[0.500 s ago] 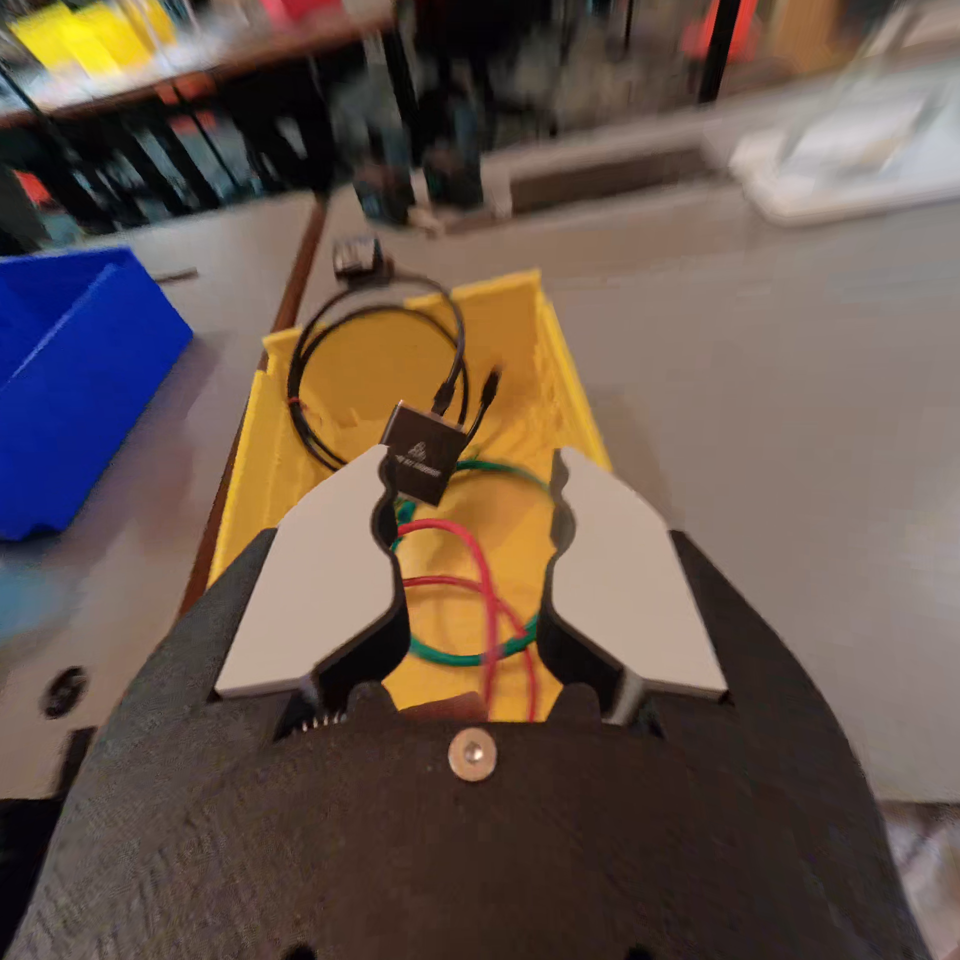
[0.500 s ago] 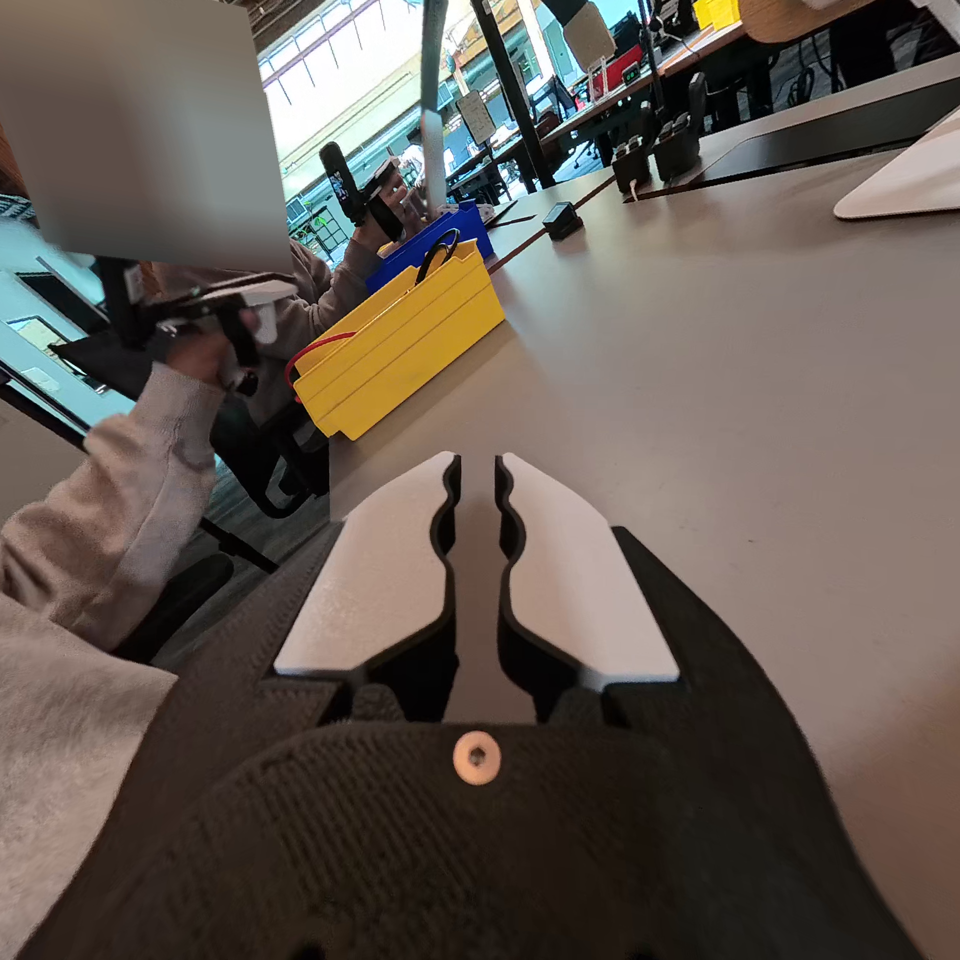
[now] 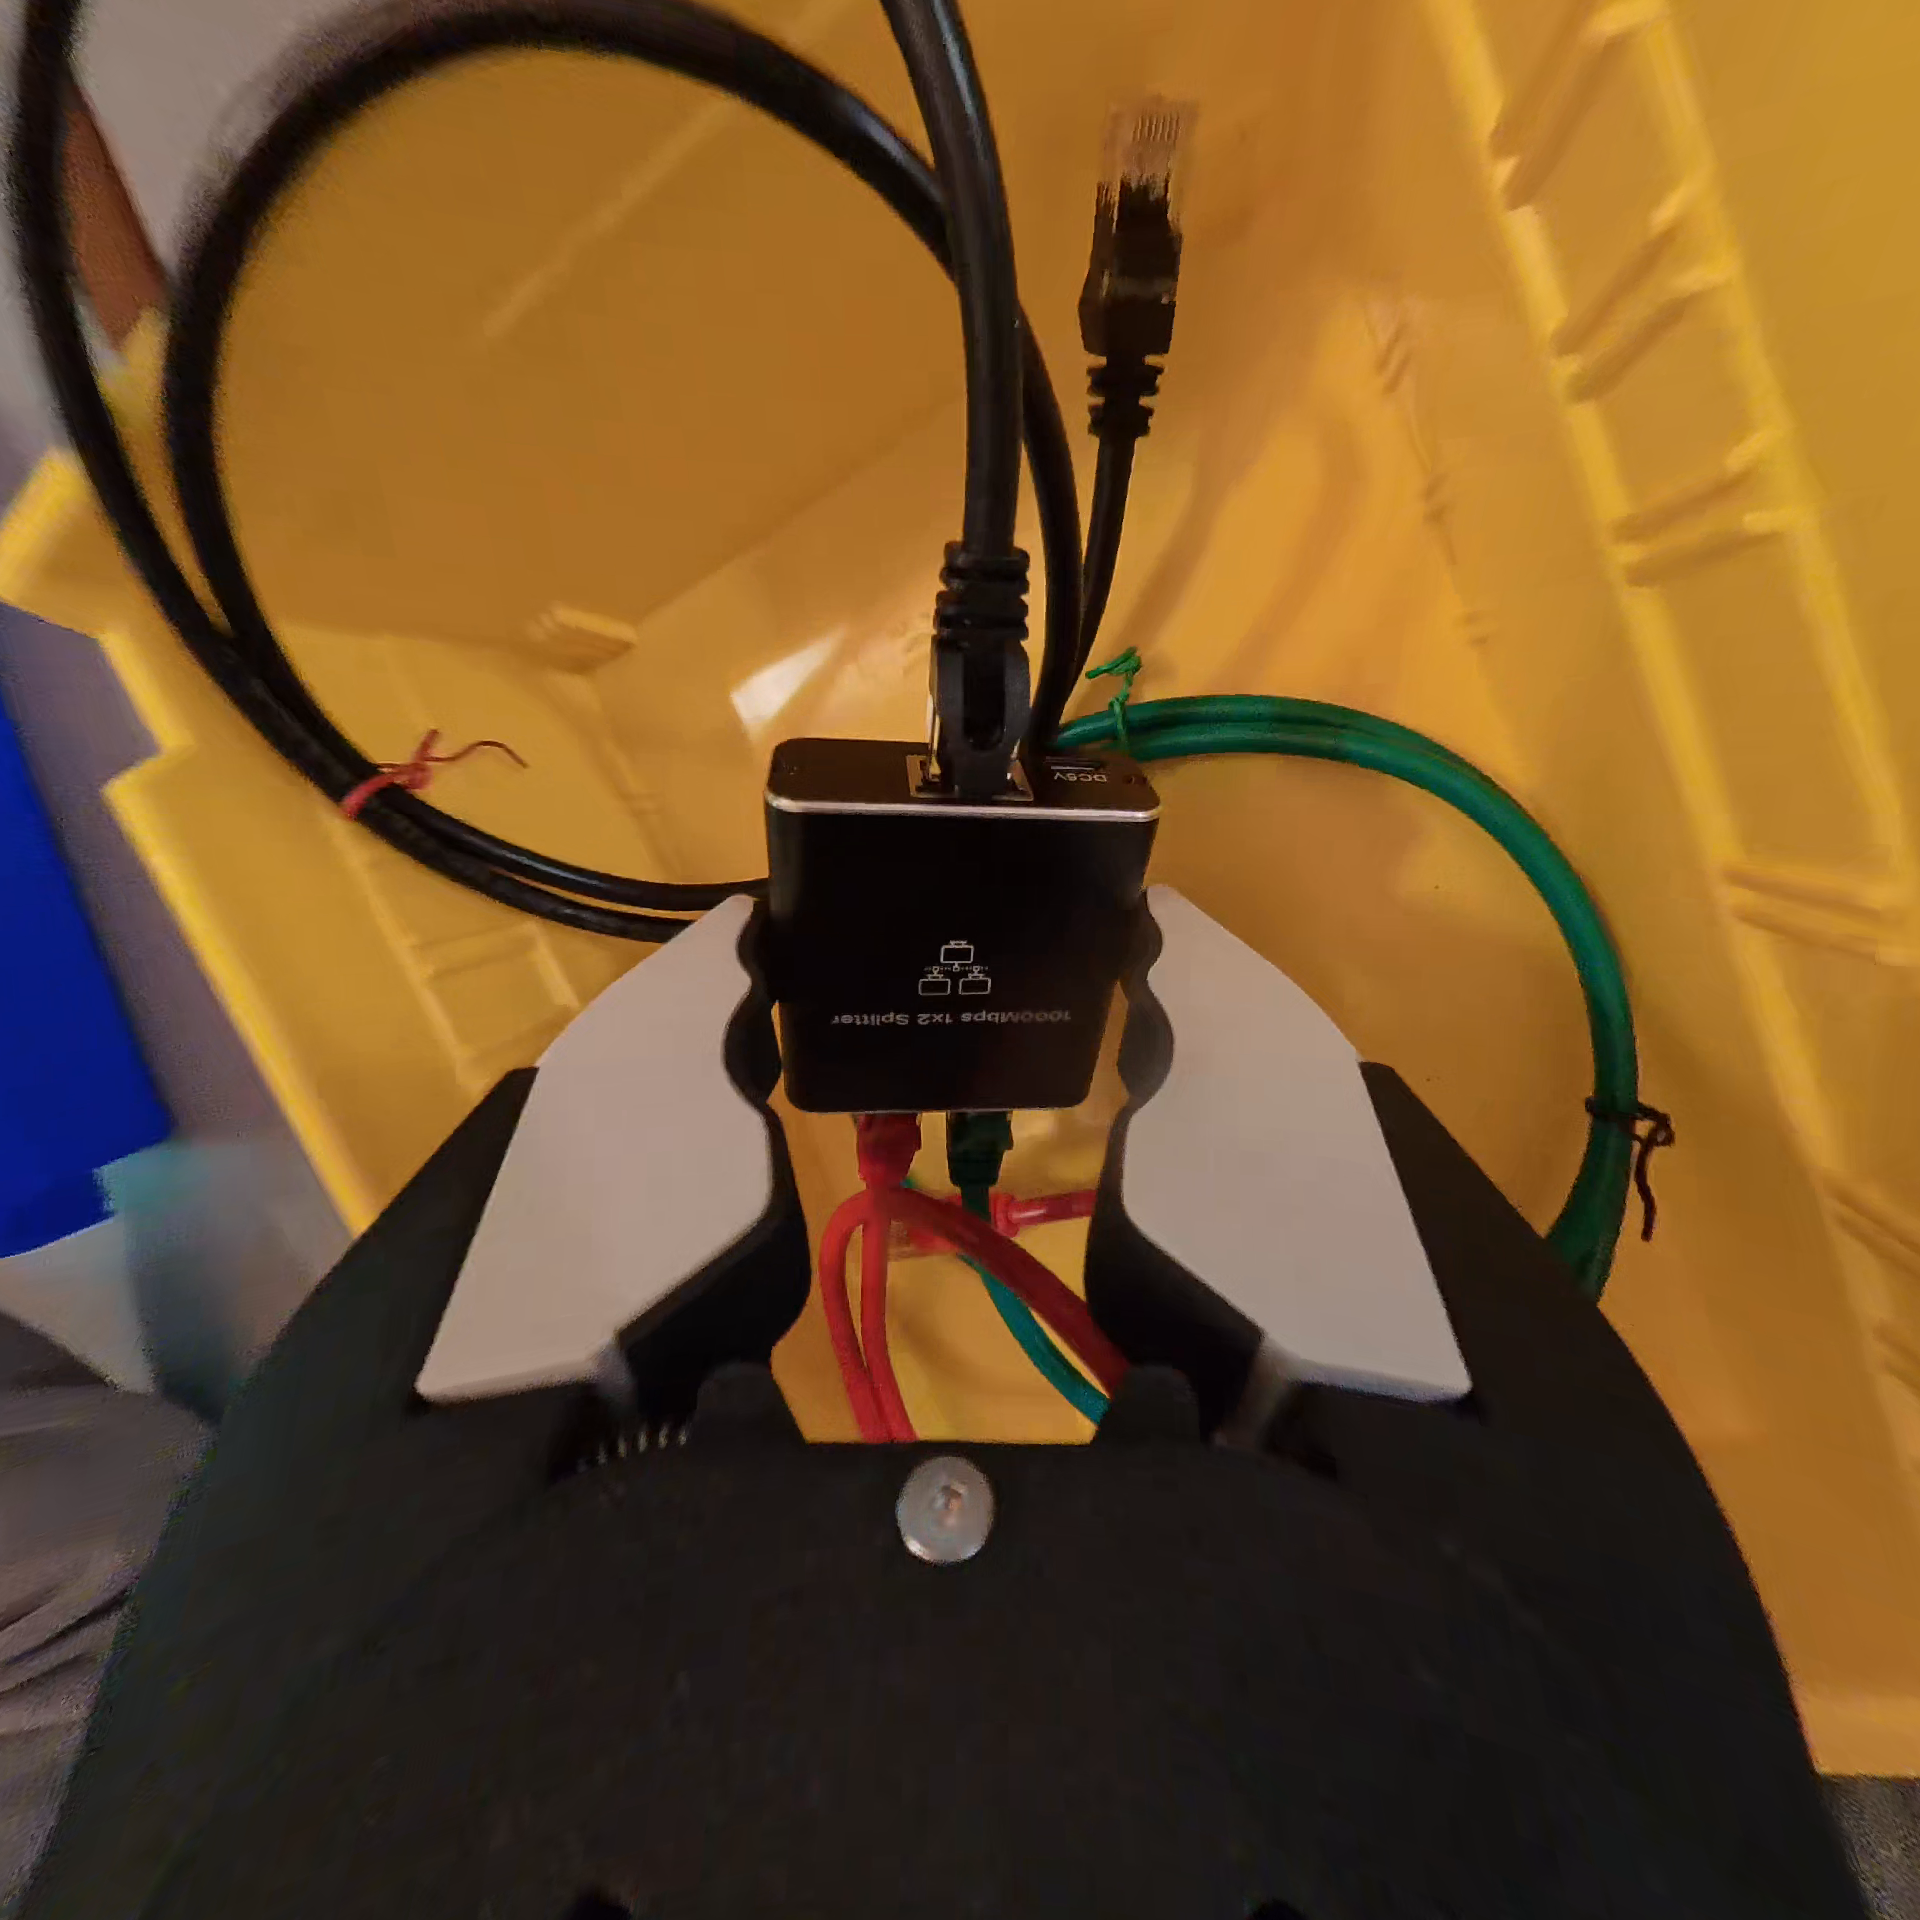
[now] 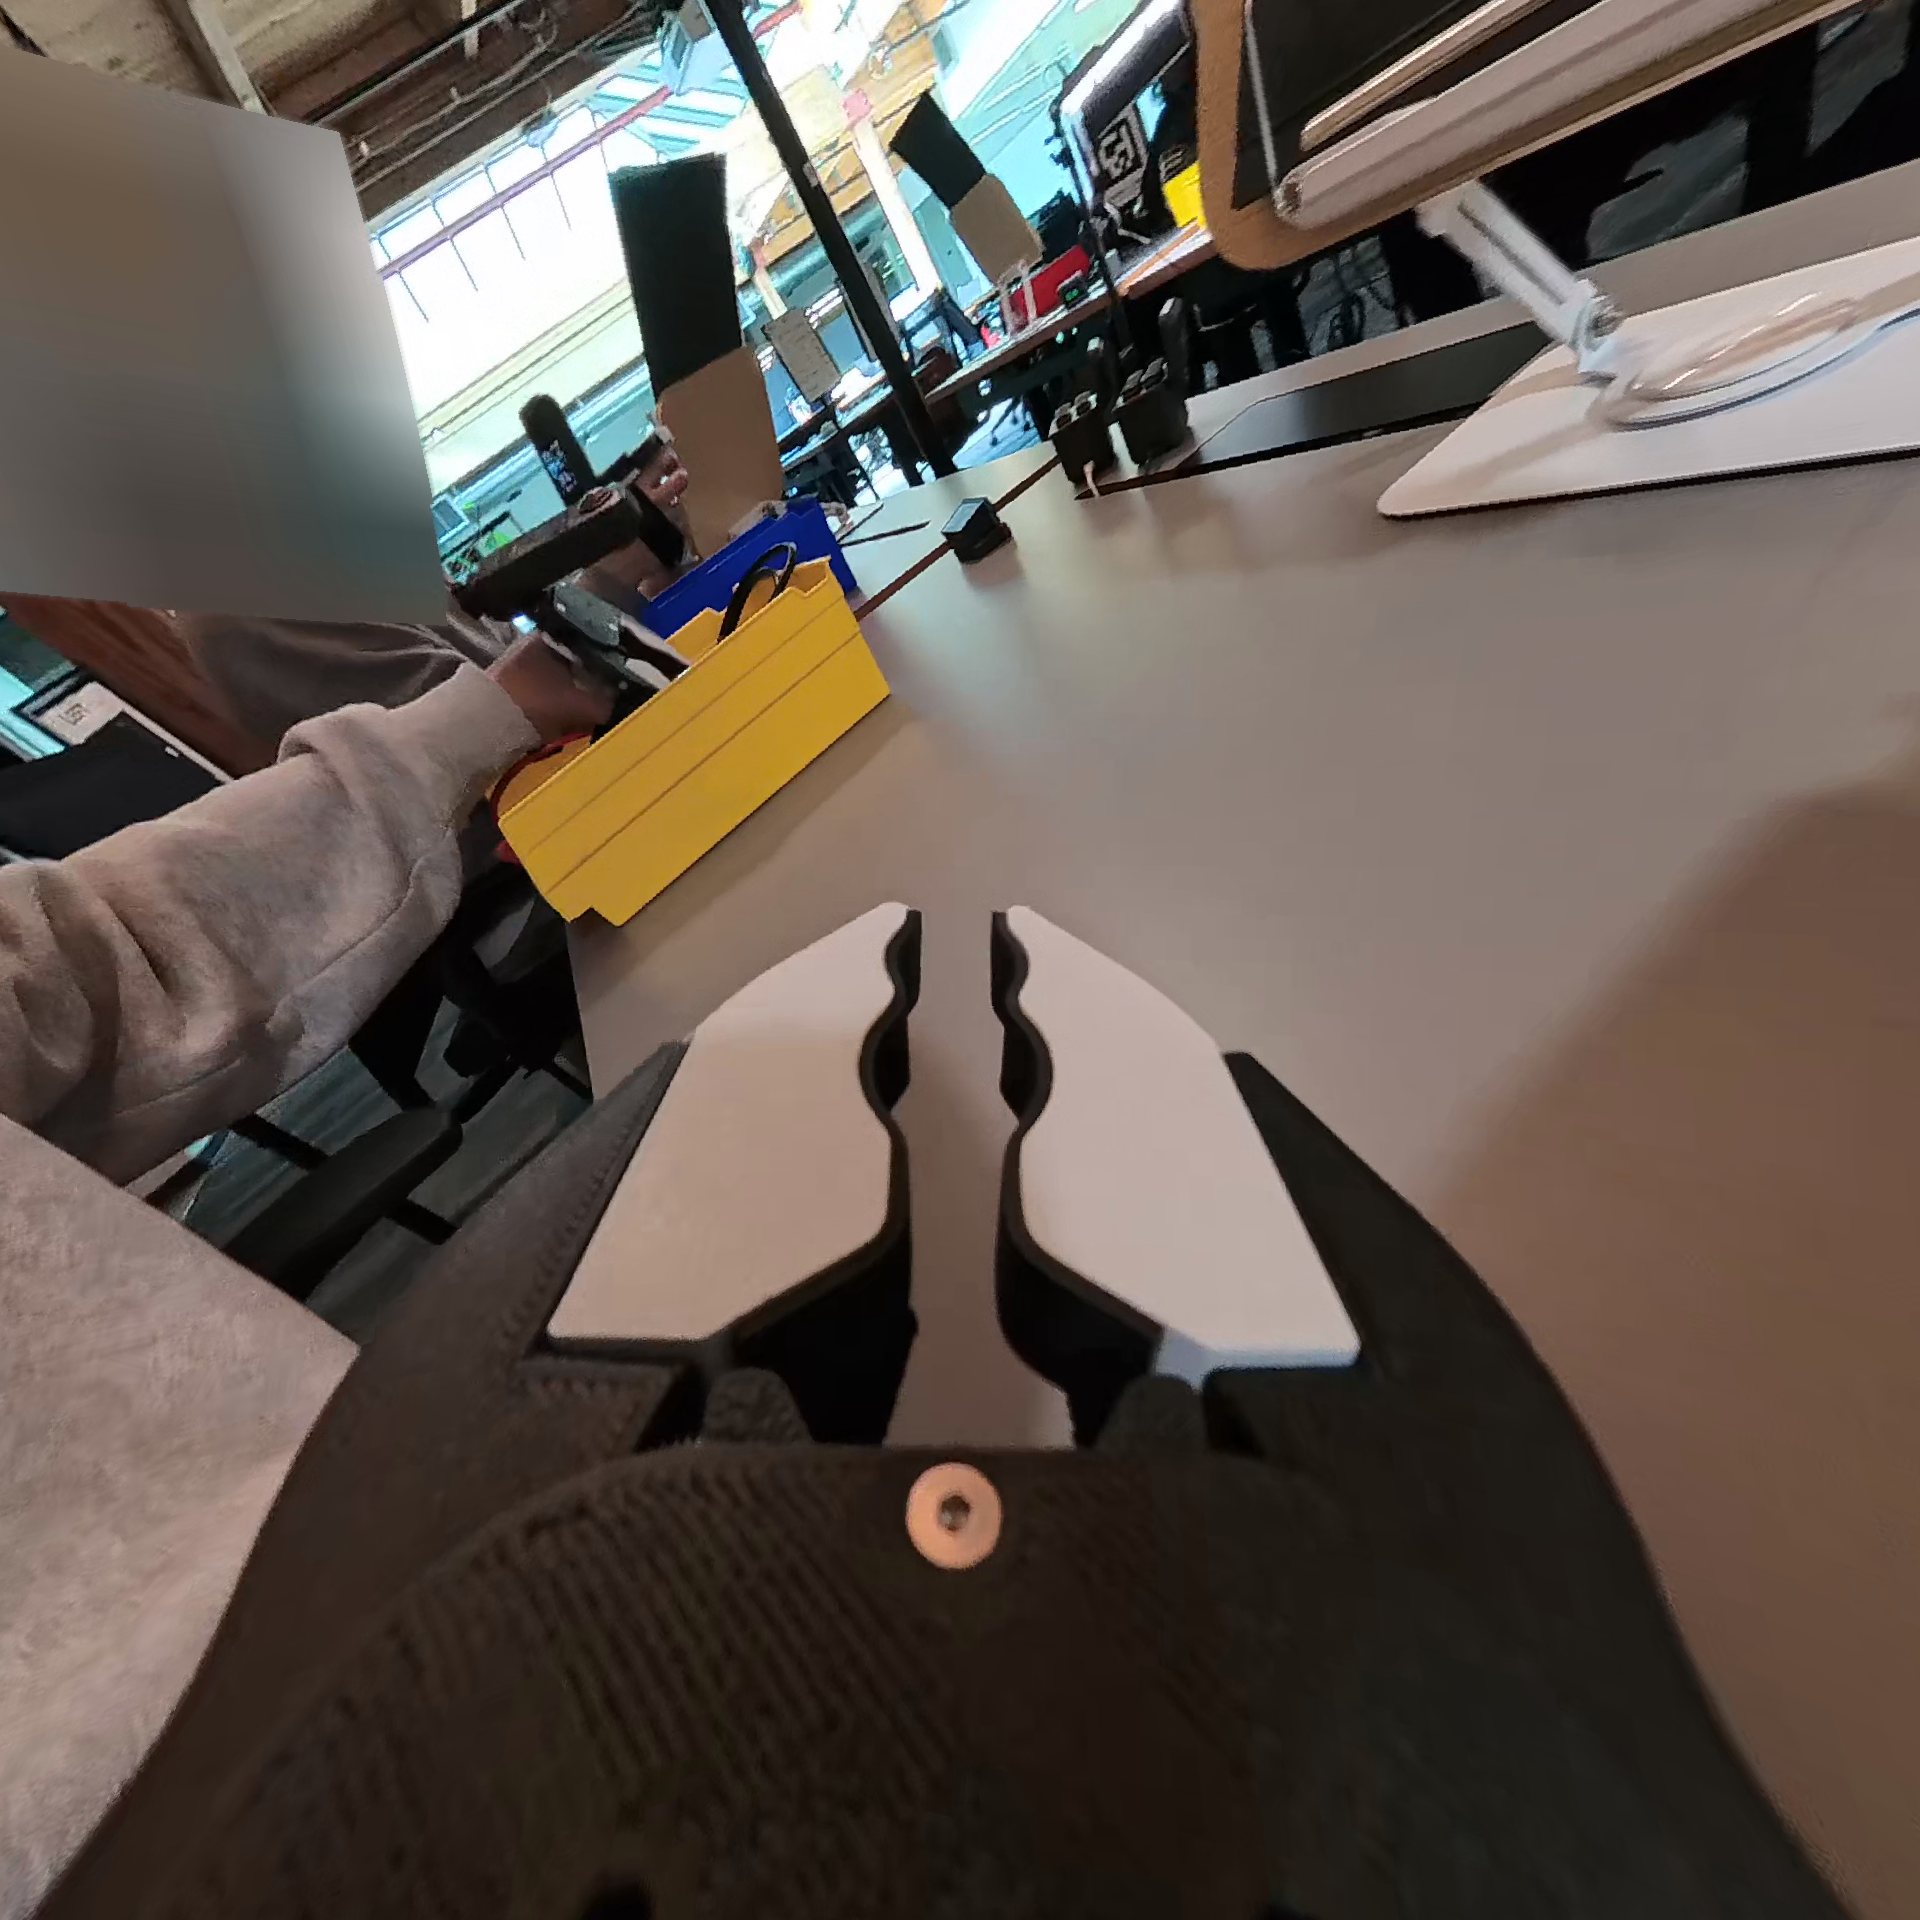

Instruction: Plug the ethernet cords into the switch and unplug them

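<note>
A small black switch (image 3: 961,935) lies inside the yellow bin (image 3: 1558,520). My left gripper (image 3: 951,925) is shut on its two sides. A black ethernet cord (image 3: 982,665) is plugged into its far end. The cord's other plug (image 3: 1135,260) hangs loose beside it. A red cord (image 3: 883,1153) and a green cord (image 3: 977,1153) are plugged into the near end. The green cord's coil (image 3: 1558,894) lies to the right. My right gripper (image 4: 956,920) is shut and empty over the grey table (image 4: 1351,831), away from the yellow bin, which also shows in the right wrist view (image 4: 717,758).
A blue bin (image 3: 62,987) stands left of the yellow one. In the right wrist view a person's grey sleeve (image 4: 260,883) reaches into the bin. A small black box (image 4: 977,525) and a white monitor stand base (image 4: 1662,416) sit farther back on the table.
My left gripper has dropped into the yellow bin and closed on the switch. My right gripper has tilted a little and stays shut.
</note>
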Tool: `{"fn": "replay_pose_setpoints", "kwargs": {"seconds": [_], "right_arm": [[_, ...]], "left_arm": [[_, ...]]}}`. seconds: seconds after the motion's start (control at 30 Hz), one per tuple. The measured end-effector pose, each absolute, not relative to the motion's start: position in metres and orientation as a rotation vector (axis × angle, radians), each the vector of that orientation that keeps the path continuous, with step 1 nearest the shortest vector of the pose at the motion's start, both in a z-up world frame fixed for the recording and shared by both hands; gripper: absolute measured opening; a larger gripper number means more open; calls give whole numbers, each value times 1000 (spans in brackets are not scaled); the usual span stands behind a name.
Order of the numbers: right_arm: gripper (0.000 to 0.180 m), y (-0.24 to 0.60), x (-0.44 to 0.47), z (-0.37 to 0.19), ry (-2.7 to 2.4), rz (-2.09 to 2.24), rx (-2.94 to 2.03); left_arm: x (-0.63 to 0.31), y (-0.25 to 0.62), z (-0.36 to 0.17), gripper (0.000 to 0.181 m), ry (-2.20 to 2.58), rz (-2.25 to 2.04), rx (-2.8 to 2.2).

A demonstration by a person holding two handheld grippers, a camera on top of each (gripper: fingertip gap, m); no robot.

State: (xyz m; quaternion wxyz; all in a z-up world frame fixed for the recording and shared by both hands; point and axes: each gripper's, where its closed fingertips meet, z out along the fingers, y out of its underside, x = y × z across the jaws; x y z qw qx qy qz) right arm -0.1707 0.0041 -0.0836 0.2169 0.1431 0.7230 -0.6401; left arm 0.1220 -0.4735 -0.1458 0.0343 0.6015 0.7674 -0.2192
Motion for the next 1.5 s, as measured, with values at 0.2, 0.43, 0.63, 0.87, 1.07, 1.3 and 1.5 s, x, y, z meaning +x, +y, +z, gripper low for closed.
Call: {"fn": "replay_pose_setpoints", "kwargs": {"seconds": [0.2,0.43,0.63,0.87,1.07,1.3,1.5], "right_arm": [[13,28,-184,-79,1990,-1835,485],[14,37,-183,-75,1954,-1848,509],[13,33,-171,-71,1985,-1861,432],[14,27,-156,-63,1968,-1885,313],[6,39,-143,-32,1852,-2075,142],[7,35,-118,-32,1892,-2109,-52],[35,-9,-117,-58,2098,-2077,-44]], "left_arm": [[129,-465,-31,64,2191,-995,1837],[118,-411,144,64,1892,-1299,1828],[55,-308,223,64,1791,-1626,2106],[-27,-175,180,65,1524,-1667,2604],[-82,-139,74,65,1558,-1613,2785],[-118,-123,-52,65,1680,-1537,2833],[-137,-87,-89,64,1845,-1633,2988]]}}
